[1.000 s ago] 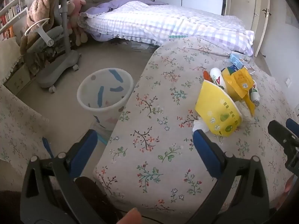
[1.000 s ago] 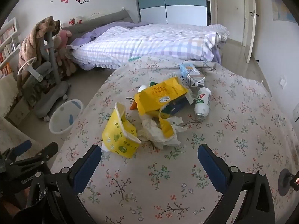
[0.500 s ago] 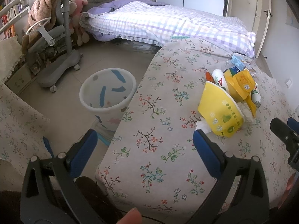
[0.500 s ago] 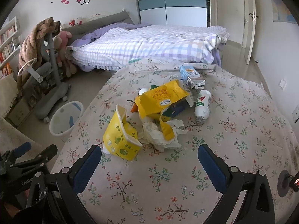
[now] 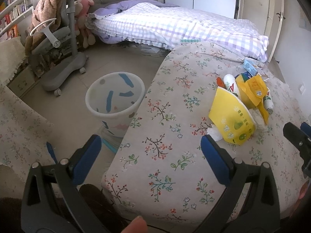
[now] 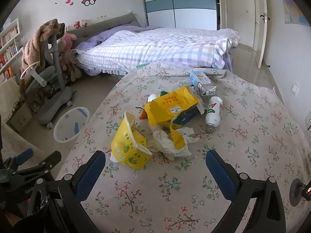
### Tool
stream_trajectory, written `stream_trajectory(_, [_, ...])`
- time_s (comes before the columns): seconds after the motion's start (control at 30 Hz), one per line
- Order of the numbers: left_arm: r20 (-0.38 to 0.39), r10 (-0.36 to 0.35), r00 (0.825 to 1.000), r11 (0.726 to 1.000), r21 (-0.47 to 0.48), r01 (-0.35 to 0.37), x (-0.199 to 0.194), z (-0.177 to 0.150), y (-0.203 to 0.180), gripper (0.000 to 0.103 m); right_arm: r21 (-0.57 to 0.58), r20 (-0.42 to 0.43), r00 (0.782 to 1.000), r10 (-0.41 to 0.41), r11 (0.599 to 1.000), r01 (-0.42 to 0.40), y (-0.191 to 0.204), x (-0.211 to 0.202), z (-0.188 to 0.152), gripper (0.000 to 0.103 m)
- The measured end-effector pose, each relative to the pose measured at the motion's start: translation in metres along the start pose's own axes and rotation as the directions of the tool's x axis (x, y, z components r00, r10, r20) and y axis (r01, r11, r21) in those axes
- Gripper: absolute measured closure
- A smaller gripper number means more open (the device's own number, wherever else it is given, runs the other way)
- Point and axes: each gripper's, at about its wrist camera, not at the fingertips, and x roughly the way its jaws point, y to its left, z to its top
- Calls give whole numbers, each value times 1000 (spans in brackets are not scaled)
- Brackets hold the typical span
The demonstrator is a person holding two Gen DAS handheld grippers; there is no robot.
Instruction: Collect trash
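Note:
A heap of trash lies on the floral table (image 6: 243, 155): a crushed yellow paper bowl (image 6: 129, 146), crumpled white tissue (image 6: 167, 141), a yellow wrapper (image 6: 173, 102), a white bottle (image 6: 213, 112) on its side and a small blue-white carton (image 6: 202, 81). My right gripper (image 6: 155, 167) hangs open just short of the bowl and tissue, holding nothing. My left gripper (image 5: 151, 151) is open over the table's left edge, with the yellow bowl (image 5: 231, 122) to its right. A white bin (image 5: 114, 101) with blue patches stands on the floor left of the table.
A grey wheeled chair (image 5: 58, 58) draped with a brown blanket stands beyond the bin. A bed (image 6: 165, 50) with a checked quilt runs behind the table. A floral-covered surface (image 5: 17, 128) borders the floor at left. A bookshelf (image 5: 13, 13) lines the left wall.
Both grippers have drawn back slightly, so the trash heap and bin look a little farther away. Nothing on the table has moved, and both grippers stay open.

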Motion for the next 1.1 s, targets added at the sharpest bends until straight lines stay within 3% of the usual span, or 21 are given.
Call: stream_trajectory(1.1, [13, -13, 1000, 1000, 13, 13, -2, 2, -5, 1, 3, 28, 1000, -11, 1000, 11, -7, -8, 12, 0])
